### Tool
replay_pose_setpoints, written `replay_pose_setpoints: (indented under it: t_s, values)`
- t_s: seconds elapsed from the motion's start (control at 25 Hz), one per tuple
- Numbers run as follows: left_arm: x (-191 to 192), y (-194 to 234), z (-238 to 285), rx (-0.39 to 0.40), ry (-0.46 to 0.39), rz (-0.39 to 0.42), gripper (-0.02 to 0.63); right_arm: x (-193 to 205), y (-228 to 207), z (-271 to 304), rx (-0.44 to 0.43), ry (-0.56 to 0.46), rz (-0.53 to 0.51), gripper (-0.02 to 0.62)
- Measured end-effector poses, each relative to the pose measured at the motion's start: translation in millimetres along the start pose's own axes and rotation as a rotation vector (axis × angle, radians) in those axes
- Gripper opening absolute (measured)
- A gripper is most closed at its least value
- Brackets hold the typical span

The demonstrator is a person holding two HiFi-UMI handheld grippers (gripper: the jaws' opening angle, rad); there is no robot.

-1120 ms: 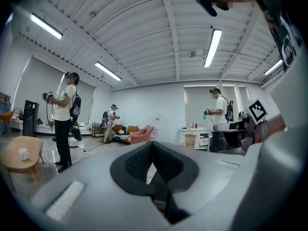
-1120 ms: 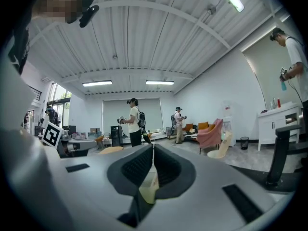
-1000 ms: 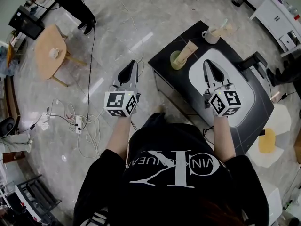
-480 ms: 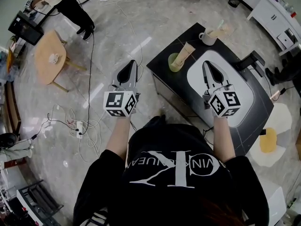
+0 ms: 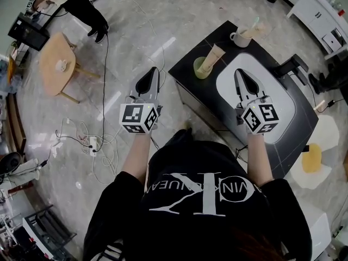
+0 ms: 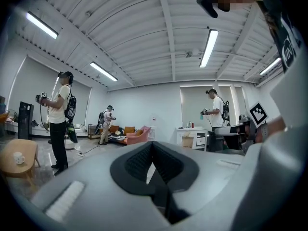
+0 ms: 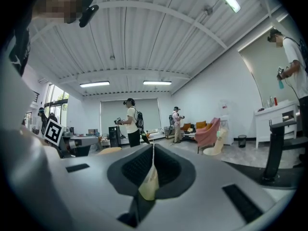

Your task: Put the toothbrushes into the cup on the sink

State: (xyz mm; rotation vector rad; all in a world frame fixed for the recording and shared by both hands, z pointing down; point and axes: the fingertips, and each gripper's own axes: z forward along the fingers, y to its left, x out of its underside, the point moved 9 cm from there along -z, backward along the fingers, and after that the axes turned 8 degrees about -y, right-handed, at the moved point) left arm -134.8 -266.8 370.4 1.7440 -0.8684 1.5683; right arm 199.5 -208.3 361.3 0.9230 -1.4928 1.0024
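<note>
A black sink counter [image 5: 190, 88] with a white basin [image 5: 277, 110] stands in front of me on the right. At its far end a white cup [image 5: 237, 39] holds a green-tipped brush [image 5: 256, 24] and a beige item. A beige tube [image 5: 215, 55] leans in a green cup [image 5: 201, 69] at the counter's left corner. My right gripper [image 5: 240, 76] hangs over the basin, shut and empty [image 7: 153, 147]. Over the floor to the left of the counter is my left gripper [image 5: 148, 79], shut and empty too [image 6: 153, 144].
A black faucet [image 5: 292, 67] rises at the basin's right. Cables and a power strip [image 5: 90, 142] lie on the floor at the left, near a round wooden table [image 5: 57, 64]. A person [image 5: 81, 1] stands at the far left. A yellow thing [image 5: 311, 159] sits low at the right.
Both grippers hold the same place and stay shut. Only the head camera has shifted a little.
</note>
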Motion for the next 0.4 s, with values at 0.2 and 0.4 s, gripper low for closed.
replay_pose_setpoints:
  t_s: [0.2, 0.4]
  values:
    - [2.5, -1.4, 0.8, 0.001, 0.012, -0.001, 0.012, 6.0, -1.0, 0.7, -0.004, 0.014, 0.014, 0.020]
    - [3.6, 2.7, 0.8, -0.003, 0.017, -0.003, 0.012, 7.1, 0.5, 4.5, -0.010, 0.017, 0.019, 0.020]
